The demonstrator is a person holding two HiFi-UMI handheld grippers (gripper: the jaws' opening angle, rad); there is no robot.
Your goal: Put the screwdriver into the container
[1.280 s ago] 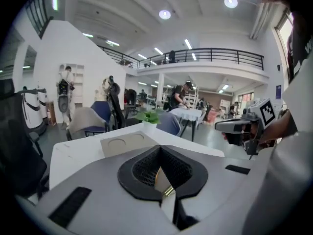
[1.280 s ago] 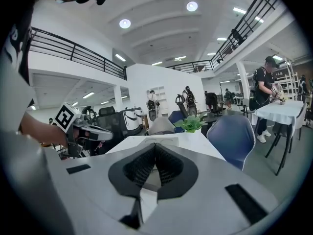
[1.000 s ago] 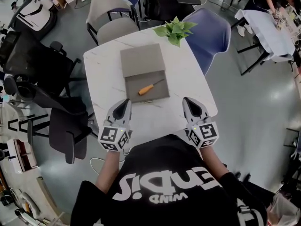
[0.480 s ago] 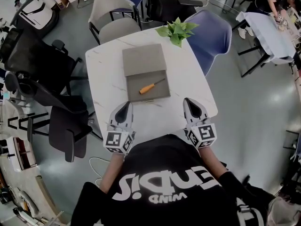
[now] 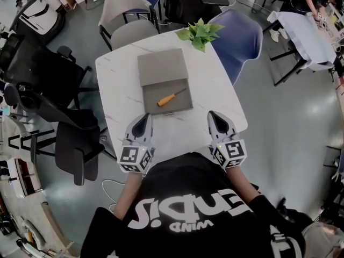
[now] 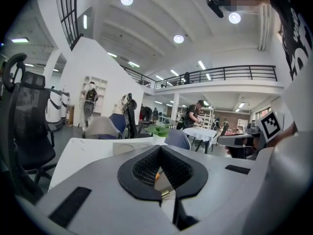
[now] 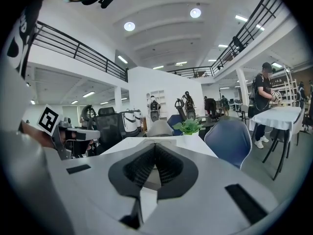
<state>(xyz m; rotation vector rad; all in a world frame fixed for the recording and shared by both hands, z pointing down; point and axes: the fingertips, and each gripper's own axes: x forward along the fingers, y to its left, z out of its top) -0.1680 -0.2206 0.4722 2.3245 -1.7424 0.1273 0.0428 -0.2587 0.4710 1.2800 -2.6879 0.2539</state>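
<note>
An orange-handled screwdriver (image 5: 171, 98) lies inside the open grey container (image 5: 185, 105) in the middle of the white table (image 5: 115, 85), its metal shaft pointing to the upper right. The container's lid (image 5: 161, 66) lies flat behind it. My left gripper (image 5: 143, 119) rests near the table's front edge, left of the container, shut and empty. My right gripper (image 5: 213, 116) sits to the container's right, also shut with nothing in it. In the left gripper view a bit of the orange handle (image 6: 157, 175) shows through the jaws' gap.
A small green plant (image 5: 200, 34) stands at the table's far edge. Chairs surround the table: blue (image 5: 241, 36) at the right, grey (image 5: 126, 15) behind, black office chairs (image 5: 40, 85) at the left. Another table with a white cloth (image 5: 303, 34) stands far right.
The left gripper has drawn slightly back toward the body and shifted a little right. The screwdriver, the container and the right gripper have not visibly moved.
</note>
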